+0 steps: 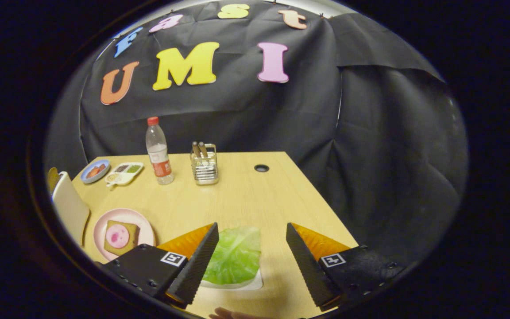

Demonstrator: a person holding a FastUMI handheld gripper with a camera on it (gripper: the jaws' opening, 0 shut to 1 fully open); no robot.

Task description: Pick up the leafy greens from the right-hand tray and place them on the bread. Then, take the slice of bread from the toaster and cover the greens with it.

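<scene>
the claw (251, 259) is hanging above the near end of the wooden table (246, 195), and we are keeping its fingers spread wide with nothing between the pads, because the leaf below is broad and needs a roomy approach. the lettuce leaf (235, 257) is lying in its white tray (255, 283) just under the gap, closer to the left finger, which is hiding its left edge. we are judging that the claw is lining up for the first pick and is not yet touching the leaf.

off to the left of the left finger, the pink plate (100, 230) is carrying the bread slice (123, 237) with a pink round of something on top, so the carry is looking short. well beyond the fingers, the wire toaster rack (204, 169) is holding its slices upright for the later step, with a water bottle (158, 153) just left of it. a soft leaf may be folding or slipping when pinched, so we are aiming for a thick part.
</scene>
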